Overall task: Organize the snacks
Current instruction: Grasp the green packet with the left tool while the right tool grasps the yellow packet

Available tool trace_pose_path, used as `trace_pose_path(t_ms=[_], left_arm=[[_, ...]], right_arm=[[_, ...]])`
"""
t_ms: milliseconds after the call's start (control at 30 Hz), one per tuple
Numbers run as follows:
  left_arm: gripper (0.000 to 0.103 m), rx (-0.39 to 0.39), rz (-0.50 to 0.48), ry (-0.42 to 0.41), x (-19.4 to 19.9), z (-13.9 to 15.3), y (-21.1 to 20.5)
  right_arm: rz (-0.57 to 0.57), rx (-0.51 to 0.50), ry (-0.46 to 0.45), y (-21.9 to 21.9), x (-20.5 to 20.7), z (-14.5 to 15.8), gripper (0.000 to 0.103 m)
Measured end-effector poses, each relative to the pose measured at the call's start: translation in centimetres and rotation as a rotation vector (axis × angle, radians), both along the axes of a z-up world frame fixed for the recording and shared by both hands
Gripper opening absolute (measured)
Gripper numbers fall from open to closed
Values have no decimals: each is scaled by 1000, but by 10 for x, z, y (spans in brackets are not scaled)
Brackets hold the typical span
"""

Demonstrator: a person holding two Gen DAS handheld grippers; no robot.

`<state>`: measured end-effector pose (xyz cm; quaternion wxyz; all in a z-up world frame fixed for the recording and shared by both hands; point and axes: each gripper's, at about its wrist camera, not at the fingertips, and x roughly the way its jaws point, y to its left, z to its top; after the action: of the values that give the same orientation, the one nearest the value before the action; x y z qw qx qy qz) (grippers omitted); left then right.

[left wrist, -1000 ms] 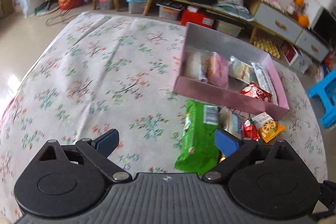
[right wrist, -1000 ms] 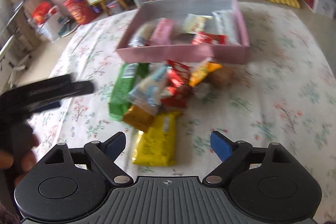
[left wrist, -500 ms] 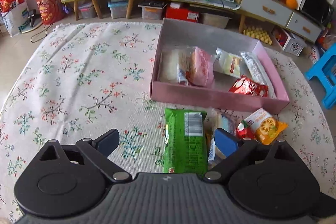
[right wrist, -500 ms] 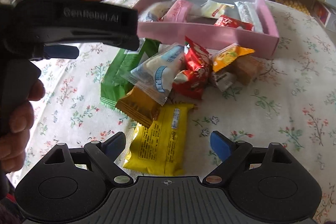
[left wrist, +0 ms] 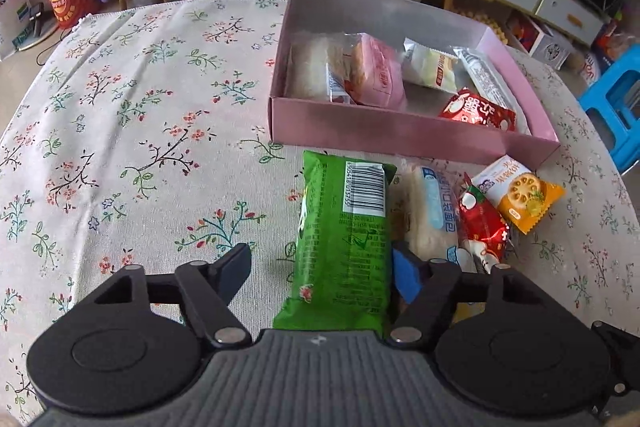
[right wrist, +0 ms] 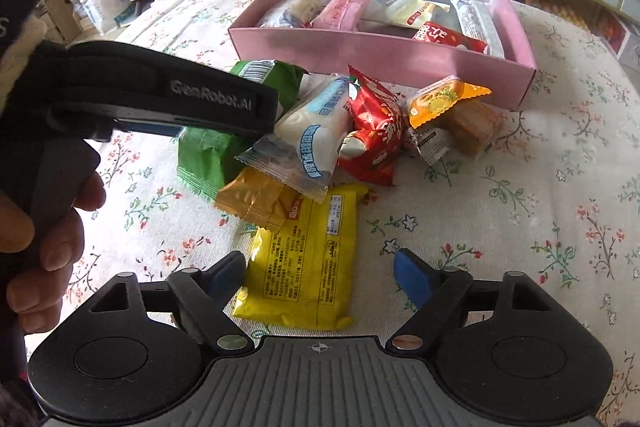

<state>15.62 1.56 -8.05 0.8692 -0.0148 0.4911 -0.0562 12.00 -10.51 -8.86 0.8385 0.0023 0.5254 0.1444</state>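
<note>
A pink box (left wrist: 400, 131) (right wrist: 360, 47) on the floral cloth holds several wrapped snacks. In front of it lies a loose heap. A green packet (left wrist: 344, 239) (right wrist: 208, 155) lies lengthwise between the fingers of my left gripper (left wrist: 320, 267). Its jaws are closing; the right pad is at the packet's edge and the left pad stands apart. My right gripper (right wrist: 318, 277) straddles a yellow packet (right wrist: 304, 259), jaws closing, the right pad still clear of it. A white-blue bread packet (right wrist: 316, 131), a red packet (right wrist: 372, 131) and an orange packet (right wrist: 444, 99) lie in the heap.
The black casing marked GenRobot.AI (right wrist: 180, 95), held by a hand (right wrist: 40, 227), crosses the right wrist view's left side above the green packet. A gold packet (right wrist: 256, 199) overlaps the yellow one. Bare cloth (left wrist: 140, 107) lies to the left. A blue stool (left wrist: 616, 107) stands beyond the table's right edge.
Both grippers have sunk toward the heap and their jaws have narrowed. The left one has slid over the green packet; its casing has come into the right wrist view from the left.
</note>
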Motion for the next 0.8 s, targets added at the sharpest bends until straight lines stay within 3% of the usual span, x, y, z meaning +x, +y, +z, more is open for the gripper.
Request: trace_pose_path(t_ms=[100,167,567,800], left_arm=[[49,-13,-15,5,-2,0,1],[46,-15,-14,13,-3,-1,2],[44,-35,33,24,-6,5,15],[43,-91,87,2,-8,18,35]], right_arm=[[9,0,-4,-1,-1,1,63],[11,-3,-5,-2,-1,2,55],[17,-2,-4,-9,-8,4,51],[1,31,13,-16,-8,10,50]])
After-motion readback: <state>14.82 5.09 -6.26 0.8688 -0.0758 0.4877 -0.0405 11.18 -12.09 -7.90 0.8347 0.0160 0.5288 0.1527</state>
